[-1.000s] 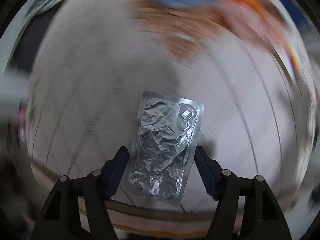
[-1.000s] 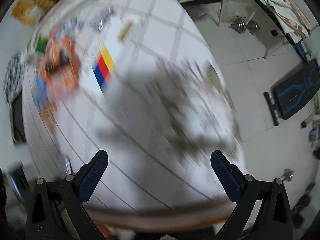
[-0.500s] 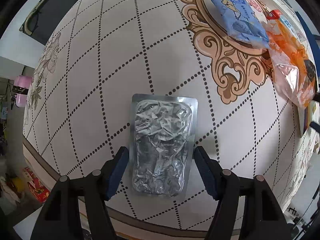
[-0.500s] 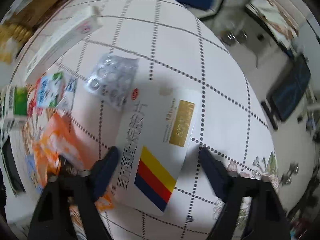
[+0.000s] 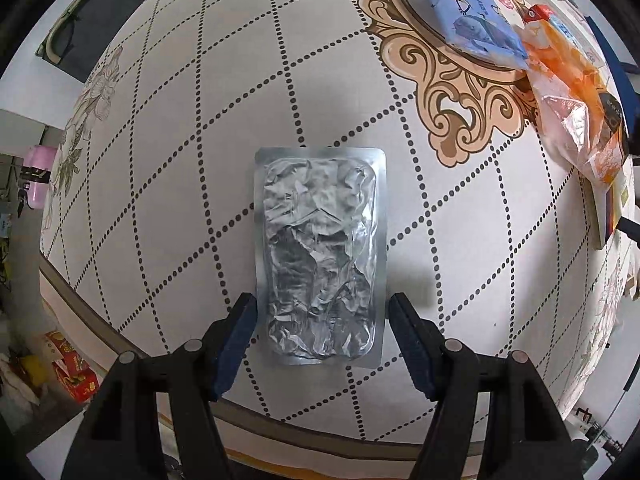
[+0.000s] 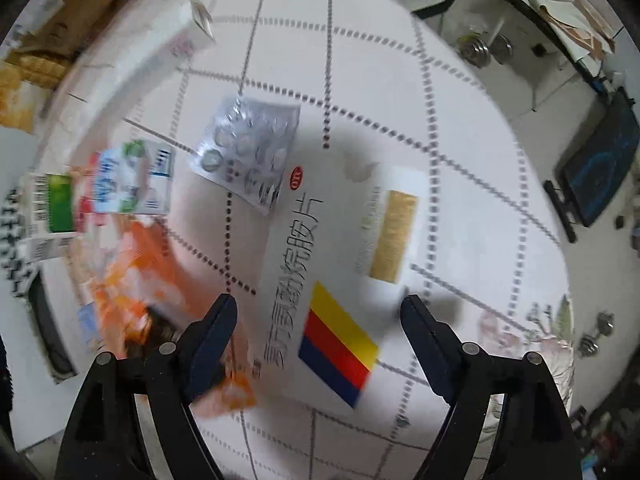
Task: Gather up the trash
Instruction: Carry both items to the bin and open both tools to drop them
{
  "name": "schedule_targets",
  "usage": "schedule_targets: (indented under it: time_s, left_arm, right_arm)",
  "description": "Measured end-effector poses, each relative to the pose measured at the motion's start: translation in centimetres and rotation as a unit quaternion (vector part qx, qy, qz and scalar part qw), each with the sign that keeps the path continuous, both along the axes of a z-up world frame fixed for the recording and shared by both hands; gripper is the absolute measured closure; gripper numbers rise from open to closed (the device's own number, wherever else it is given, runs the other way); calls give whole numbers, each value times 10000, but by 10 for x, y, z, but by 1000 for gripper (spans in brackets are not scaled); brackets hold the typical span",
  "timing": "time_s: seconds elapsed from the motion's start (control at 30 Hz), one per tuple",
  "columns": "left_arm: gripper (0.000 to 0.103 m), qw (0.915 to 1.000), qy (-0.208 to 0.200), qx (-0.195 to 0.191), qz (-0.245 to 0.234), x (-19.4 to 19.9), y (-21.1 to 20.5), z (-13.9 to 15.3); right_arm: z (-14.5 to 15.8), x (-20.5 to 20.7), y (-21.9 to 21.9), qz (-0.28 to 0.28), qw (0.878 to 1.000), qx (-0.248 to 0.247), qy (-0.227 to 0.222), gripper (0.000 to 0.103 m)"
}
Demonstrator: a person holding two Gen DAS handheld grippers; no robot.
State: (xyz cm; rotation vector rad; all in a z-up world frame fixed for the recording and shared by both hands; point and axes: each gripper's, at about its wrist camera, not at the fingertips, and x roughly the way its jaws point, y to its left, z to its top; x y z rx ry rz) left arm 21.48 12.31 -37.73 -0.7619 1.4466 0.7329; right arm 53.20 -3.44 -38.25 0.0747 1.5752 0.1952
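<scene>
The bench (image 5: 168, 168), round under its dotted diamond cloth, fills both views, and each hand hangs straight above its own piece of trash. Over on the right, the white medicine box (image 6: 344, 280) with the yellow, red and blue stripes is the big one: it lies flat near the bench's rim, long axis running away from the camera and leaning a little to the right, and the right hand-held gripper (image 6: 318, 316) straddles its near end with jaws opening, pads clear of both long sides, nothing pinched. On the left, the crumpled foil pouch (image 5: 320, 248) lies flat close to the near edge, long axis dead in line with the left hand-held gripper (image 5: 318, 320), whose jaws stand moderately wide, one pad just outside each long edge and not pressing. That alignment is what matters: by my read, each hand need only drop and squeeze across the short width. The left view alone shows the blue packet (image 5: 464, 12) on the gold medallion and the orange wrapper (image 5: 576, 108) by the far right edge. The right view alone gives the silver blister sheet (image 6: 250, 152) just beyond the box's far corner, and it is blurred.
</scene>
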Motion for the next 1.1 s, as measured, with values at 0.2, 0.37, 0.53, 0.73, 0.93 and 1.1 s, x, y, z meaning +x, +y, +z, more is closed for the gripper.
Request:
schedule_targets:
  time_s: [0.2,0.37,0.53,0.73,0.93,1.1]
  left_arm:
    - [37,10000,-20,6,-14,4,7,7]
    - [37,9999,-66,40,-118,0,2,10]
    - [38,9988,-146,-94,-449,-2,-19,12]
    - [34,9967,22,62,-811,2,-38,11]
    - [36,9966,-5,51,-822,0,-40,11]
    - [39,9953,-67,171,-946,-3,-51,15]
  right_arm:
    - [-1,-23,15,527,9963,-602,-316,25]
    - [-2,-57,-6,1376,9879,-643,-307,25]
    - [-6,-104,-18,2451,9665,-760,-78,25]
    - [-9,-163,-20,3576,9294,-915,-89,22]
    - [-7,-171,-21,3129,9448,-916,-325,20]
    - [-7,-169,-39,3096,9462,-850,-410,27]
